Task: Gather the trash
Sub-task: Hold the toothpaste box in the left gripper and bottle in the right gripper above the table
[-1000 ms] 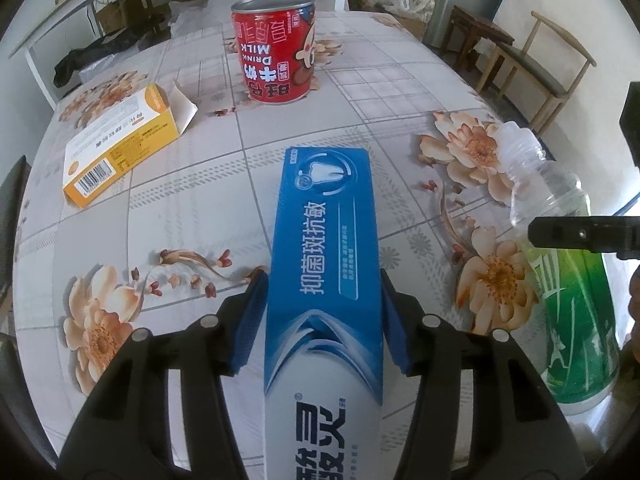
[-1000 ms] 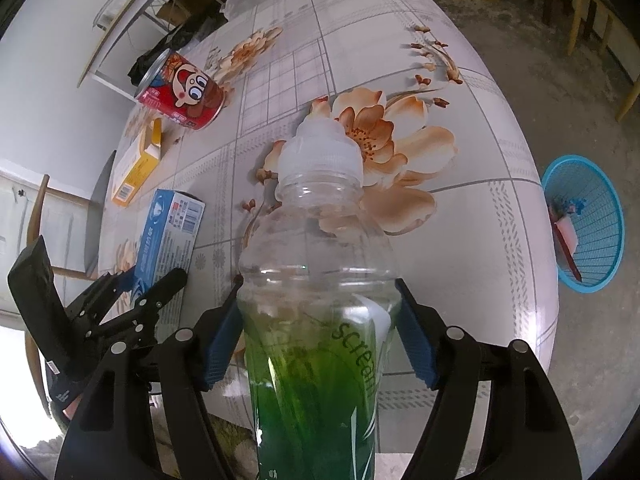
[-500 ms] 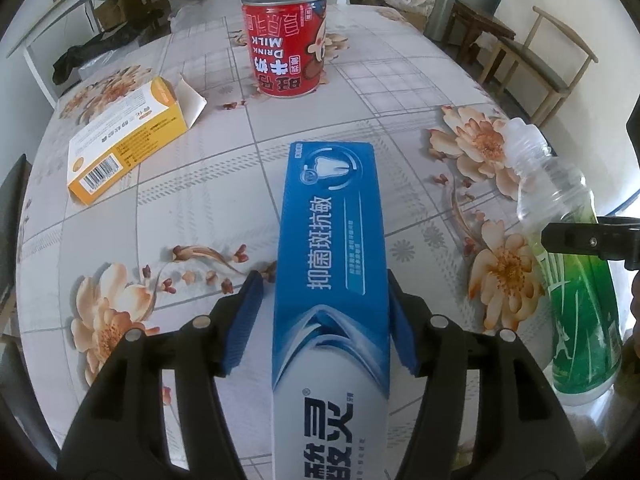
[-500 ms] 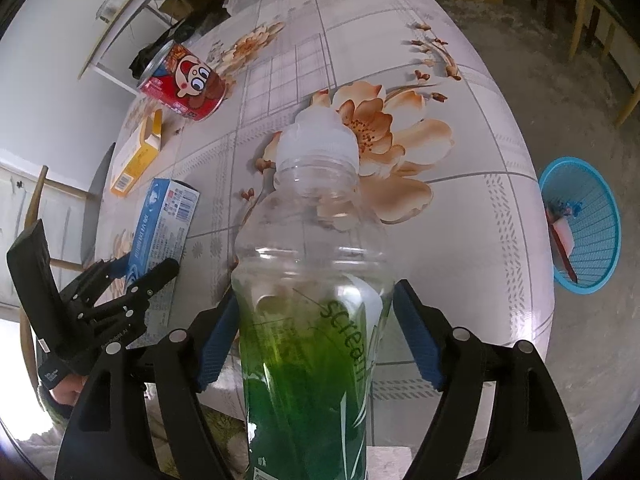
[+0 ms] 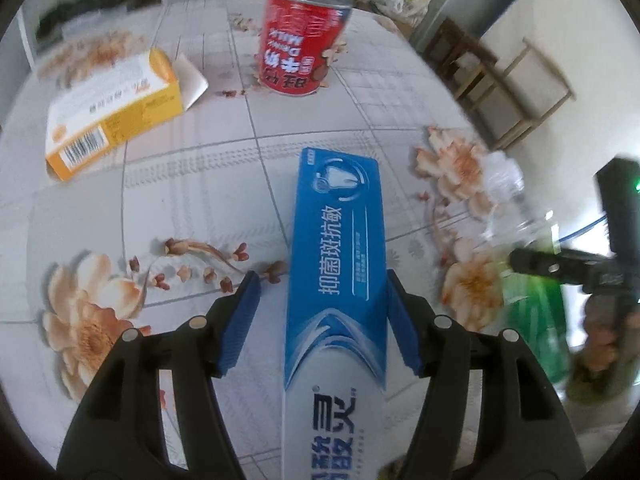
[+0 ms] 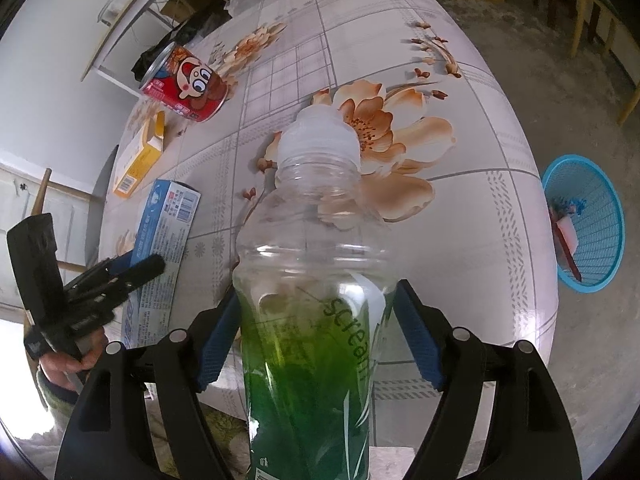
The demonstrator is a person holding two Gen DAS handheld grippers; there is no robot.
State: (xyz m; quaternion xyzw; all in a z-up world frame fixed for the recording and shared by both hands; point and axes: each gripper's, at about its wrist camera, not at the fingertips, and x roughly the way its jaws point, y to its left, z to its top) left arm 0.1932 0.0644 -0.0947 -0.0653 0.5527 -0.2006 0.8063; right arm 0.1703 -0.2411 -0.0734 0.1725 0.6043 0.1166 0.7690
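Observation:
A blue toothpaste box lies flat on the flowered table. My left gripper straddles its near half, jaws opening. The left pad stands clear of the box and the right pad is close beside its edge. A clear bottle with a green label lies near the table's edge, cap pointing away. My right gripper is open around its body, pads just beside its sides. The right wrist view also shows the left gripper over the toothpaste box. The bottle appears blurred at the left wrist view's right edge.
A red milk can stands at the far side, and a yellow carton with an open flap lies to its left. On the floor right of the table sits a blue mesh basket with some scraps inside. Wooden chairs stand beyond.
The left jaws have spread away from the toothpaste box, and that gripper has shifted and turned a little. The bottle has settled slightly between the right pads, which widened a touch.

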